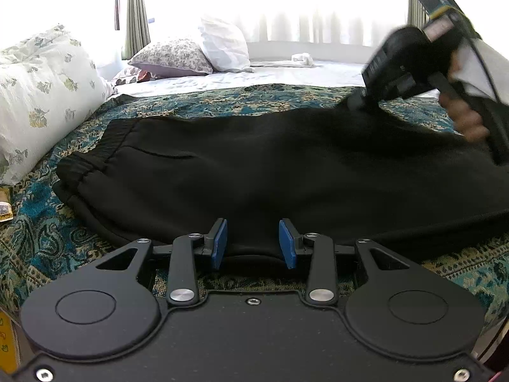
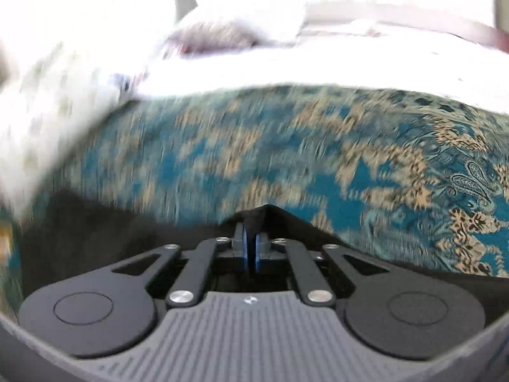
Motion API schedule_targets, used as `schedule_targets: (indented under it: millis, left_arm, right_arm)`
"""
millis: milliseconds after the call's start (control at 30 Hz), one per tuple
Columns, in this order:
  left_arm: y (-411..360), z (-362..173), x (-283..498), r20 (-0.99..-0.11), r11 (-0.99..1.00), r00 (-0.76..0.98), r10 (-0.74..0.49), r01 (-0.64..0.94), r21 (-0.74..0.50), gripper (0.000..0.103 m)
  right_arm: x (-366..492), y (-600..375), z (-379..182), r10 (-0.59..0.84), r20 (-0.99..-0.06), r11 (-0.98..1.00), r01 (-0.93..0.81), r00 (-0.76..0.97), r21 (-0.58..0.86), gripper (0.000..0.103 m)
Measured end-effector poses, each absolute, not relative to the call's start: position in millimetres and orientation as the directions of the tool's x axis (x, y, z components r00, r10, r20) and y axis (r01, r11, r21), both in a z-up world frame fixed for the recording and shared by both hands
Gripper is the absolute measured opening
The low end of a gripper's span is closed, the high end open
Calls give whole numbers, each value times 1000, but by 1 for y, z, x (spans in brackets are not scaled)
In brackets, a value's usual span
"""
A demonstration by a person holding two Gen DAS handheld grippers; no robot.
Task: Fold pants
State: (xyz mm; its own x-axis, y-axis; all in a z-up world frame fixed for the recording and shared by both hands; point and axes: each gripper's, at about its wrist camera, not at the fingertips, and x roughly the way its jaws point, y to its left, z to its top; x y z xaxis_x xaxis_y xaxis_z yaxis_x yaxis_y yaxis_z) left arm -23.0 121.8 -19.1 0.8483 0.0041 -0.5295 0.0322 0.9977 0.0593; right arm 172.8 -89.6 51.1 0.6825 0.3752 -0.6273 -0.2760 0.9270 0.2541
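The left gripper (image 1: 253, 243) sits at the near edge of the black pants (image 1: 254, 172), its blue pads (image 1: 220, 242) standing apart with a rounded fold of the dark cloth lying between them; whether the pads actually press on that fold cannot be told. The right gripper (image 2: 252, 250) has its pads brought together, pinching a peak of the pants' black fabric (image 2: 265, 211) that rises just beyond the fingertips. In the left wrist view the same tool appears at the far right, blurred, its tip down on the far right part of the garment, with a hand (image 1: 466, 121) wrapped around its handle.

The pants lie spread across a teal and tan patterned bedspread (image 1: 41, 238), waistband to the left, a pocket slit showing near it. A floral pillow (image 1: 41, 95) rests to the left of the pants. Farther off lie a white sheet (image 1: 286, 74), a small floral pillow (image 1: 173, 55) and a white pillow (image 1: 224, 44), before bright curtained windows (image 1: 136, 9).
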Motion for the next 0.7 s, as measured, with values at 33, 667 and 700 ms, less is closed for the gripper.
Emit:
schedule_targets:
  millis: [33, 667, 700]
  left_arm:
    - [121, -19, -23, -529, 998, 848, 4, 32, 59, 36]
    - [122, -17, -20, -541, 998, 841, -8, 44, 53, 36]
    - [121, -16, -19, -544, 998, 839, -7, 44, 55, 36]
  right_arm:
    - [179, -91, 52, 364, -615, 931, -255, 700, 260, 6]
    - [145, -133, 49, 342, -518, 936, -234, 784, 263, 65]
    - [132, -129, 48, 359, -517, 932, -265, 777, 249, 66]
